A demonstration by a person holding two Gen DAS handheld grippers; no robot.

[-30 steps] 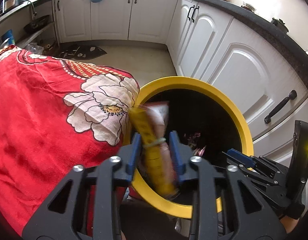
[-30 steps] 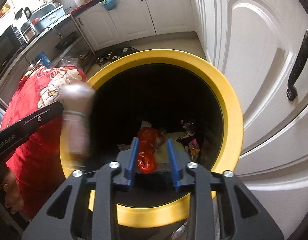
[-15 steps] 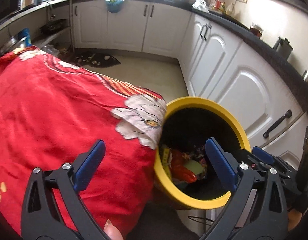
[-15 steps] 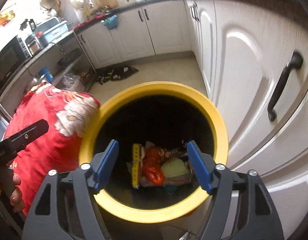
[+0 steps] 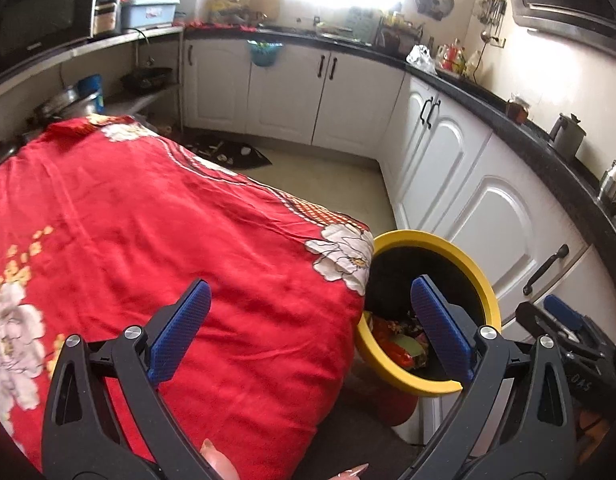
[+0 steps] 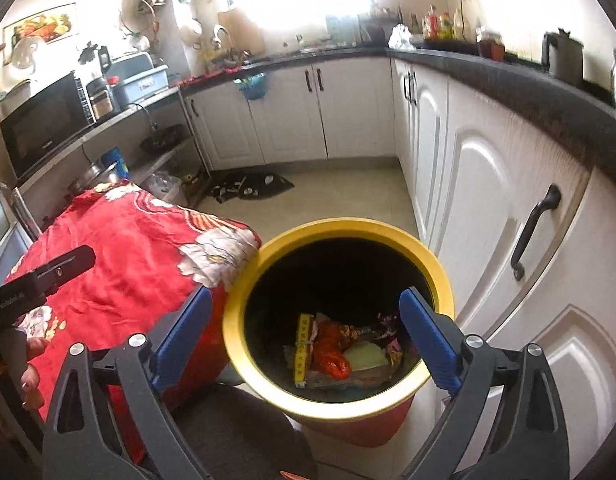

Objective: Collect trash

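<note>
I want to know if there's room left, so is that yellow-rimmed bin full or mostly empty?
Mostly empty. In the right wrist view the bin shows a thin layer of wrappers at the bottom, with dark bare wall above up to the rim.

A wide-angle kitchen view is looking down past the right gripper (image 6: 304, 336), whose blue-padded fingers (image 6: 182, 336) are spreading wide with nothing between them. Below centre, a yellow-rimmed bin (image 6: 435, 272) is sitting on the floor, holding a yellow packet (image 6: 302, 350), an orange-red wrapper (image 6: 331, 354) and other crumpled trash. A red floral cloth (image 6: 128, 256) is draping over a table at left, touching the rim. The left gripper (image 6: 40, 284) is poking in at the left edge. White cabinets (image 6: 479, 200) are filling the right side.
</note>
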